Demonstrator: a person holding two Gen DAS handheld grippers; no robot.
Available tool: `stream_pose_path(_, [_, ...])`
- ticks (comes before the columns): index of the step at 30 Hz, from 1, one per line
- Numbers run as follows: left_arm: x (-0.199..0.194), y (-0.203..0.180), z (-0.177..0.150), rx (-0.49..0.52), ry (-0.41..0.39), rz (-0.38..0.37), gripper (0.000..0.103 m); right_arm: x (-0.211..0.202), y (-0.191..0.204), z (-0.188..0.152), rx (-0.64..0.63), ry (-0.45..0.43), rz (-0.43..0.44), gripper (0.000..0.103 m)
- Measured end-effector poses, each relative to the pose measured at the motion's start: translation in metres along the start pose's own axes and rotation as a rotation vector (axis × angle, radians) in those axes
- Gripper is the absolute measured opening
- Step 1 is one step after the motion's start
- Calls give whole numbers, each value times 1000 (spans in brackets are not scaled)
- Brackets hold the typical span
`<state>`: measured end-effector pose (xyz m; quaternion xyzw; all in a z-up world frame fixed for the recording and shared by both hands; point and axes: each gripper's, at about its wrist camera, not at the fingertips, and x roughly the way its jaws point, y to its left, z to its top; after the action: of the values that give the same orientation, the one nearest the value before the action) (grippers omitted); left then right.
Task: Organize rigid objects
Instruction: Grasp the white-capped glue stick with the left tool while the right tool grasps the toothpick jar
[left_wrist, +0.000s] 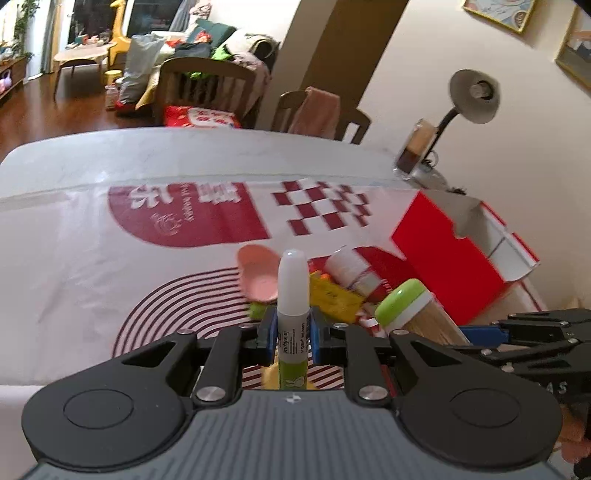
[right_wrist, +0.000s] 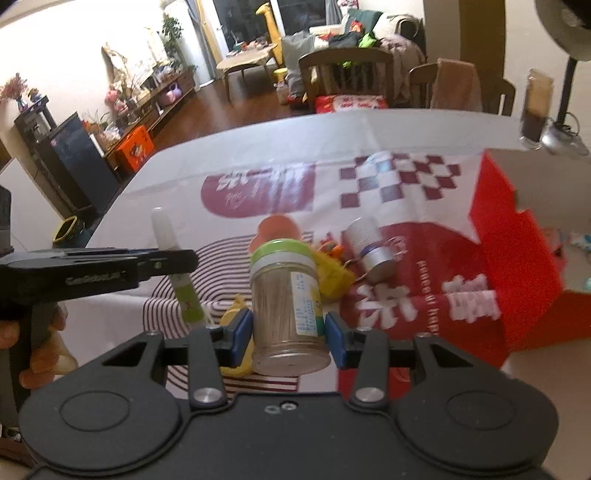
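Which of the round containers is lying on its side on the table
The white and silver can, lying near the red box. The green-lidded jar is held upright in the right gripper.

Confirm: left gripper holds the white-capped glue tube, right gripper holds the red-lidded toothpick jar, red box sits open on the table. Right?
One error: the toothpick jar in the right gripper has a green lid, not red, as the right wrist view shows. The left gripper does hold the white-capped glue tube, and the red box sits open.

Left gripper (left_wrist: 292, 334): blue pads clamped tight on thin tube, pointing forward and down. Right gripper (right_wrist: 289, 338): jaws partly apart, both pads pressed on jar sides, tilted downward. 2 grippers side by side, near each other.
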<state>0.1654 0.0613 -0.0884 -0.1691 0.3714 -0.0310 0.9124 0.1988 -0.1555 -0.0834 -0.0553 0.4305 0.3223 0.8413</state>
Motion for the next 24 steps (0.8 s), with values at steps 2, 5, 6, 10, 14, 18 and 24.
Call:
stream_pose_path(2, [-5, -10, 5, 14, -13, -10, 17, -8, -8, 3, 3, -12, -11, 42])
stream_pose_path(5, [-14, -27, 13, 37, -46, -36, 17, -21, -22, 7, 5, -41, -33, 43])
stream_pose_path(6, [-15, -33, 16, 46, -52, -42, 17, -25, -28, 9, 10, -49, -40, 43])
stream_pose_path(10, [-16, -61, 32, 72, -64, -93, 17, -37, -53, 15, 34, -76, -68, 43])
stream_pose_path(14, [-4, -92, 46, 103, -58, -139, 17, -46, -80, 22, 45, -95, -104, 43])
stream_pose_path(18, [13, -124, 60, 112, -35, -188, 17, -50, -109, 27, 59, -105, -138, 42])
stream_pose_path(24, [41, -177, 82, 167, -33, -226, 17, -59, -154, 31, 84, -127, -117, 39])
